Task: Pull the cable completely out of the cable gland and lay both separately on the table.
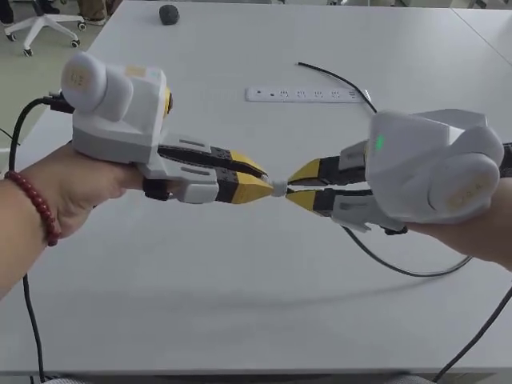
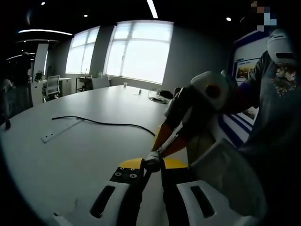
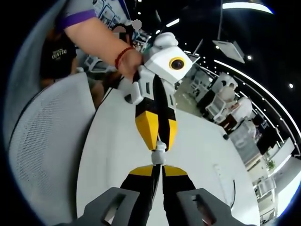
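Left gripper (image 1: 266, 183) and right gripper (image 1: 291, 186) meet tip to tip, each clamped on the cable gland (image 1: 278, 189) between them.

**Three cameras, one meeting point**

The head view looks forward and down on the white surface (image 1: 240, 280) from close above. The left tool (image 1: 268, 187) and the right tool (image 1: 291, 187) span its width.

The left gripper view sits low and looks along its own jaws, straight at the right tool at close range, with windows (image 2: 136, 52) far behind. The right gripper view faces the opposite way, rolled, close on the left tool and the hand (image 3: 128, 61) holding it.

All three views share the gland (image 1: 278, 189) where the tips meet. The head and left gripper views also share the power strip (image 1: 304, 94).
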### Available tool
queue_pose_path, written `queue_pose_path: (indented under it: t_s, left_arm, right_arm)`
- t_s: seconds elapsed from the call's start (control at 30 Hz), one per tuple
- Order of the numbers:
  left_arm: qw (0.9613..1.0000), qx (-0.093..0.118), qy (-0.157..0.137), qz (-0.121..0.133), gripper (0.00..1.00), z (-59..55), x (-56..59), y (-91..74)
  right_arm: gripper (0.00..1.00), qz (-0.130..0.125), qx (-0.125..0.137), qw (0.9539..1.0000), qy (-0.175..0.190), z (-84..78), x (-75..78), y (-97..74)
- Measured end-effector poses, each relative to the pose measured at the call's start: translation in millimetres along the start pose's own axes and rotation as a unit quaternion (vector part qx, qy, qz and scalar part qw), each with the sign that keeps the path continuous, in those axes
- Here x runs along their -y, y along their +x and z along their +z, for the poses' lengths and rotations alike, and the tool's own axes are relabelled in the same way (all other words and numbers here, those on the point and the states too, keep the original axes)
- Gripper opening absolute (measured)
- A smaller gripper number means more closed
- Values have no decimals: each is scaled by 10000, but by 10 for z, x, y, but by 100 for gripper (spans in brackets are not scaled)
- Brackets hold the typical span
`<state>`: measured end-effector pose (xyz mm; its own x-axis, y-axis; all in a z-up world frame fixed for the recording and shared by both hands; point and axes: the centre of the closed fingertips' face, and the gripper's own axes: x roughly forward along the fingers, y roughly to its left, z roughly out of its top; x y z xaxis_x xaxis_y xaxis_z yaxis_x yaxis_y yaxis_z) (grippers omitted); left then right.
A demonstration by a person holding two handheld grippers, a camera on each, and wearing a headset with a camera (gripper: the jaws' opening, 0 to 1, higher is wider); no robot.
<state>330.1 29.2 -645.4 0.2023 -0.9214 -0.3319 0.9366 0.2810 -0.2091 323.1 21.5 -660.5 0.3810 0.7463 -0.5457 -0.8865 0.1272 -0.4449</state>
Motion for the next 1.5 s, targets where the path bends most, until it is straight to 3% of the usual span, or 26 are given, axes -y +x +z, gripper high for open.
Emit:
queue_pose_path:
  t_s: [0.53, 0.87, 1.5]
  left_arm:
    - [10000, -56, 12, 34, 15, -33, -10, -27]
    - [9999, -128, 13, 72, 15, -82, -27, -77]
    - [9999, -55, 20, 127, 15, -23, -59, -147]
  right_arm:
    - [0, 35, -165, 9998, -111, -113, -6, -37]
    - [0, 45, -540, 9985, 84, -494, -69, -75]
    - [0, 83, -1002, 9938, 481, -957, -170, -121]
